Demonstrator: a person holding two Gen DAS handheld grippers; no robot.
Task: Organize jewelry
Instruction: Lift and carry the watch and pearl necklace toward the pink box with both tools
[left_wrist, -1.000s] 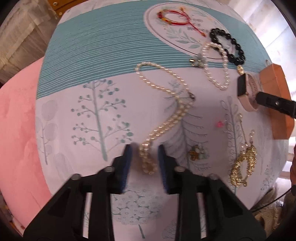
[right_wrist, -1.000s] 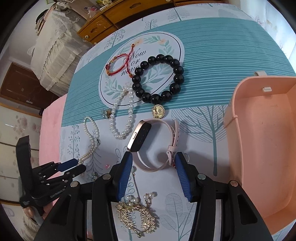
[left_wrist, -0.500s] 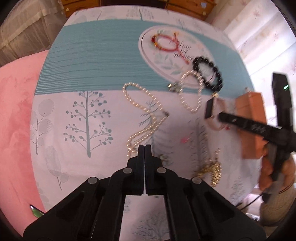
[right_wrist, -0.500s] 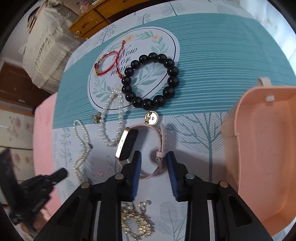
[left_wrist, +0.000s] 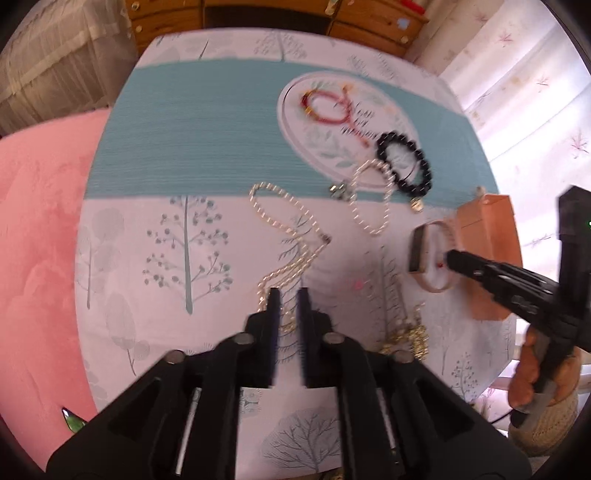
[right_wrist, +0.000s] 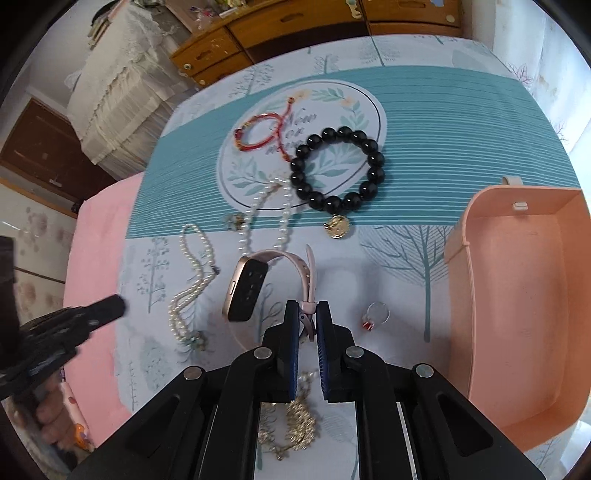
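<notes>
My right gripper (right_wrist: 306, 314) is shut on the strap of a pink smartwatch (right_wrist: 255, 288) and holds it lifted above the cloth; the watch also shows in the left wrist view (left_wrist: 432, 254). The open pink jewelry box (right_wrist: 524, 295) stands to its right. My left gripper (left_wrist: 288, 302) is slightly open, its fingers on either side of the near end of the long pearl necklace (left_wrist: 291, 240), which lies on the cloth. A black bead bracelet (right_wrist: 338, 170), a short pearl bracelet (right_wrist: 264, 218), a red cord bracelet (right_wrist: 262, 134), a ring (right_wrist: 376, 315) and gold jewelry (right_wrist: 291, 428) lie around.
The jewelry lies on a round table with a teal and white tree-print cloth (left_wrist: 192, 129). A pink cushion (left_wrist: 33, 258) is at the left. Wooden drawers (right_wrist: 280, 33) stand behind the table. A hand holds the right gripper's handle (left_wrist: 543, 373).
My right gripper closed on the watch strap and lifted the watch. My left gripper shut beside the pearl necklace, drew back, and now stands slightly open over its near end.
</notes>
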